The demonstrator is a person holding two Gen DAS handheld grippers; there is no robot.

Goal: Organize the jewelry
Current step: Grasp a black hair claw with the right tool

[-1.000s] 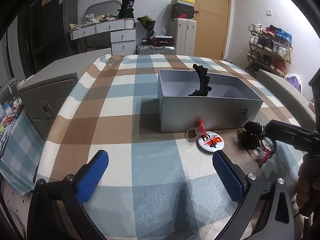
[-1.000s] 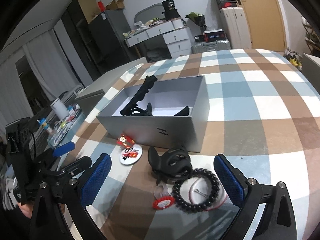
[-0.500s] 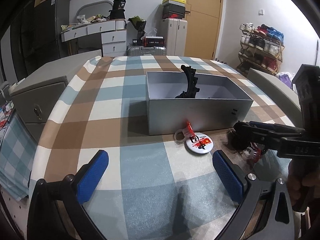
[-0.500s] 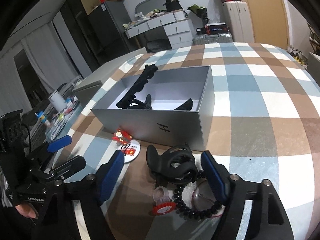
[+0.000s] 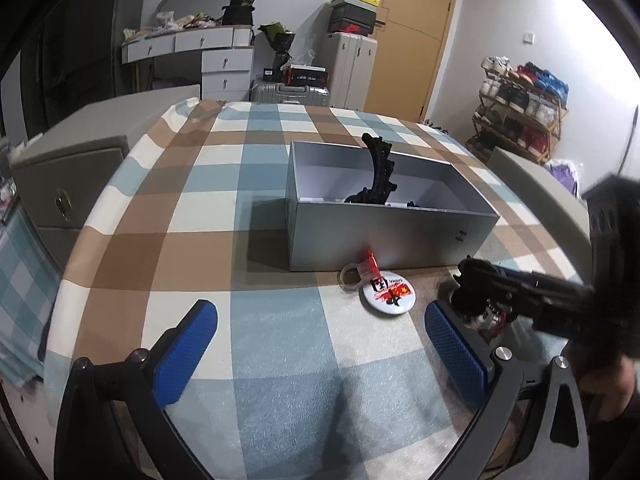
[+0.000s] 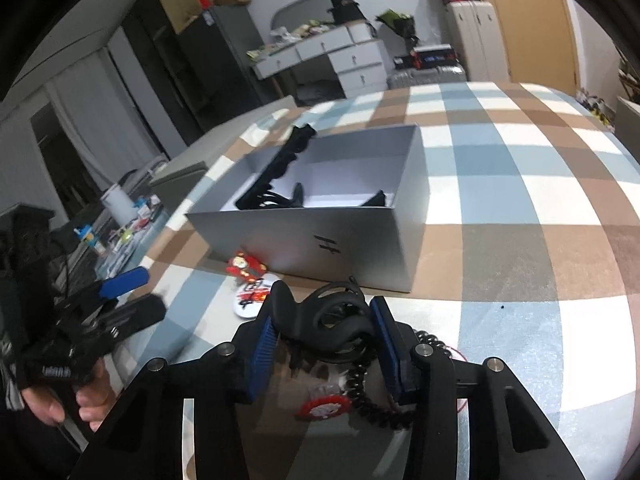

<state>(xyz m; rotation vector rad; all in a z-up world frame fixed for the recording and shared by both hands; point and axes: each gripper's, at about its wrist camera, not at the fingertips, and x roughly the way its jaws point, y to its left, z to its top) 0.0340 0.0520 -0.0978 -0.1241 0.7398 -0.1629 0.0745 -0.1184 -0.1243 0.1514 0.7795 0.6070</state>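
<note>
A grey open box (image 5: 384,236) stands on the checked tablecloth and holds black hair clips (image 5: 378,176); it also shows in the right wrist view (image 6: 320,236). In front of it lie a red ring (image 5: 362,270) and a white round badge (image 5: 387,290). My right gripper (image 6: 326,332) is shut on a black hair claw clip (image 6: 332,318), low over a black coiled bracelet (image 6: 368,396) and a red charm (image 6: 324,406). My left gripper (image 5: 320,344) is open and empty above the cloth, left of the right gripper (image 5: 500,284).
A grey cabinet (image 5: 68,184) stands at the table's left edge, another grey surface (image 5: 536,184) at the right. A dresser, suitcases and a shoe rack (image 5: 520,108) stand beyond the table.
My right gripper moved forward and down and closed its fingers on the black claw clip. My left gripper stayed open and shifted only a little.
</note>
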